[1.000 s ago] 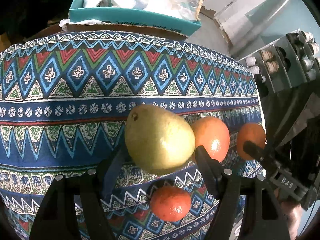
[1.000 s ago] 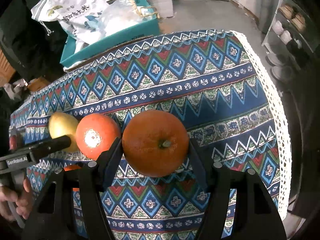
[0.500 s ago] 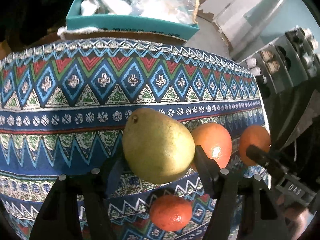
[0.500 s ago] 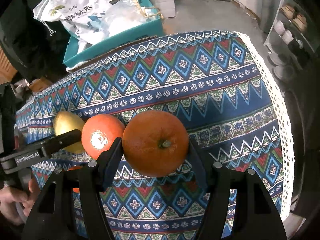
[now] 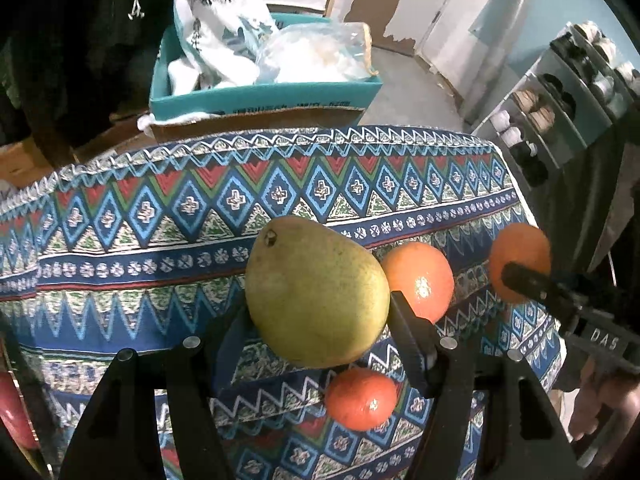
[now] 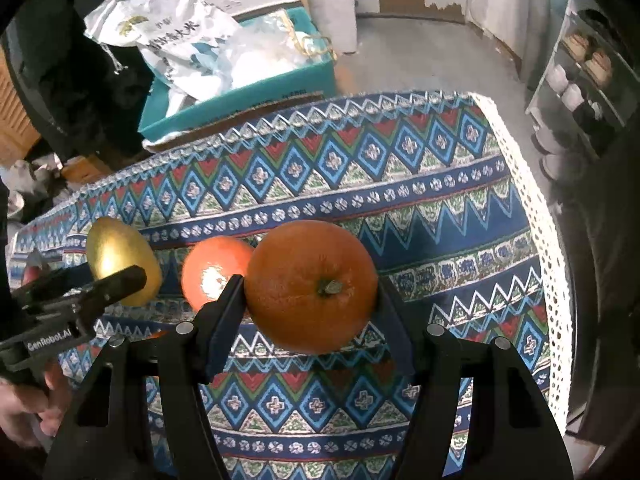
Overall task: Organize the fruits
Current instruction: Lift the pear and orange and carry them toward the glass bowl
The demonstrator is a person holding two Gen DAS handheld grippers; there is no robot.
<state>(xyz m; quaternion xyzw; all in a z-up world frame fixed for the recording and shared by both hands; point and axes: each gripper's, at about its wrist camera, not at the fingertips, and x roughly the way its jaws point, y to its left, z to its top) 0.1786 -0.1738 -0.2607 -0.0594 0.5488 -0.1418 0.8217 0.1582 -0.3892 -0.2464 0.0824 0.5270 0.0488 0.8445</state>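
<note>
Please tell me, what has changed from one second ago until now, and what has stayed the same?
Both grippers rose and tilted, showing more floor beyond the table. No grasp changed: left gripper still holds the pear, right gripper the orange. Two oranges stay on the tablecloth.

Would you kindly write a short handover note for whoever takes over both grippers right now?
Left gripper: shut on the pear, held above the cloth.
Right gripper: shut on the large orange, also raised.
On the patterned tablecloth: one orange between the two grippers and a small tangerine nearer the front.
Done: two fruits picked up.
Left: set both down in their places; no destination is visible, then handle the two loose fruits.
</note>
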